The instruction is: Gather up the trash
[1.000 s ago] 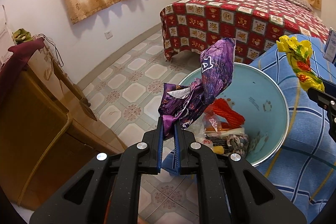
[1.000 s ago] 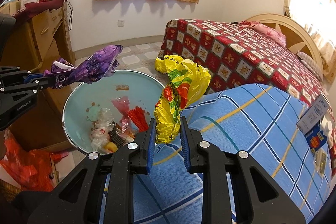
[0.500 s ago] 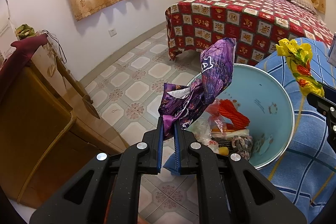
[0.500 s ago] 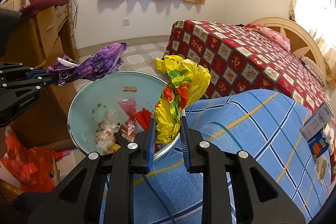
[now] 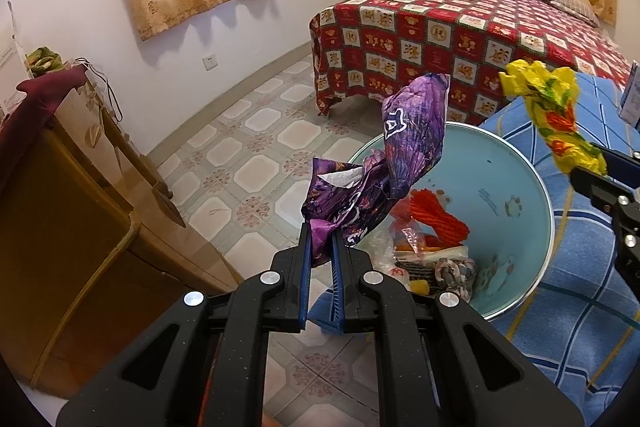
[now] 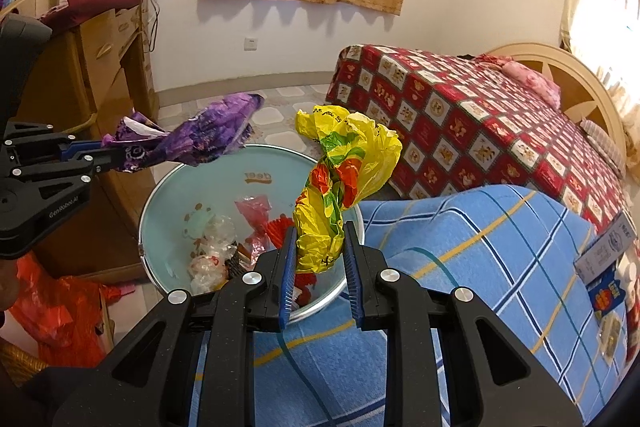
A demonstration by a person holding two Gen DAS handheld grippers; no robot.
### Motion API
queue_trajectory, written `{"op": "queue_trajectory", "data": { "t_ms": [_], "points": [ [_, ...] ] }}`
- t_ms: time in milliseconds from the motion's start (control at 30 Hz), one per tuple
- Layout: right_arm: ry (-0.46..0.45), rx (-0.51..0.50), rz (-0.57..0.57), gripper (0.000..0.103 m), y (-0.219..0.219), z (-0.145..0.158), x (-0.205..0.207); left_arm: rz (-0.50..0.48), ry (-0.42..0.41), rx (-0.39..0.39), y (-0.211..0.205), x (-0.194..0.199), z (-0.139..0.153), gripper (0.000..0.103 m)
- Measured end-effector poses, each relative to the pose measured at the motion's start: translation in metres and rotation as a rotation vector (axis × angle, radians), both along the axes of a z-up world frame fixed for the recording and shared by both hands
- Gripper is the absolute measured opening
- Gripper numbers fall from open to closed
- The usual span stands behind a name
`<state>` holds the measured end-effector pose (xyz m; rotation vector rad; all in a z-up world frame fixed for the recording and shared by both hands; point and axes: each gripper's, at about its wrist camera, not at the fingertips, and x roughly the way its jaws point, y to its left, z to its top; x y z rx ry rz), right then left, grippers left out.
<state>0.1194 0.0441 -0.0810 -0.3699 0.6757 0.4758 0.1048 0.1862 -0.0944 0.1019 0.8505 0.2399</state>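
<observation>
My left gripper (image 5: pixel 319 239) is shut on a crumpled purple wrapper (image 5: pixel 394 163) and holds it over the near rim of the light blue trash bin (image 5: pixel 520 163). The right wrist view shows the same gripper (image 6: pixel 104 157) and wrapper (image 6: pixel 200 137) at the left, over the bin (image 6: pixel 224 179). My right gripper (image 6: pixel 320 247) is shut on a yellow plastic bag (image 6: pixel 340 179) with red and green print, held above the bin's right edge. The bag also shows in the left wrist view (image 5: pixel 552 115). The bin holds several pieces of trash, among them red plastic (image 5: pixel 436 215).
A blue checked cloth (image 6: pixel 480 247) covers the surface beside the bin, with a small box (image 6: pixel 604 251) on it. A bed with a red patterned cover (image 6: pixel 480 115) stands behind. A wooden cabinet (image 5: pixel 60 207) is at the left. A red plastic bag (image 6: pixel 60 311) lies on the floor.
Both grippers have moved closer to the bin with their trash still held. The right gripper's jaws stand slightly wider around the yellow bag.
</observation>
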Motion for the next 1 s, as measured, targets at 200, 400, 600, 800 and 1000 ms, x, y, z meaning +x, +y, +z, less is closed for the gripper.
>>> {"op": "queue_trajectory", "data": {
  "t_ms": [200, 400, 600, 800, 1000],
  "points": [
    [-0.008, 0.022, 0.006, 0.044, 0.002, -0.001, 0.002, -0.029, -0.010, -0.018, -0.004, -0.003, 0.002, 0.031],
    [-0.023, 0.062, -0.042, 0.053, -0.012, 0.007, -0.011, -0.034, -0.046, -0.033, -0.008, -0.009, 0.010, 0.056],
    [-0.073, 0.127, -0.133, 0.057, -0.038, 0.021, -0.039, -0.036, -0.151, -0.025, -0.019, -0.028, 0.037, 0.073],
    [-0.136, 0.177, -0.197, 0.060, -0.065, 0.038, -0.067, -0.058, -0.216, -0.035, -0.029, -0.043, 0.059, 0.084],
    [-0.181, 0.208, -0.227, 0.061, -0.086, 0.053, -0.080, -0.061, -0.255, -0.036, -0.031, -0.054, 0.073, 0.092]
  ]
}}
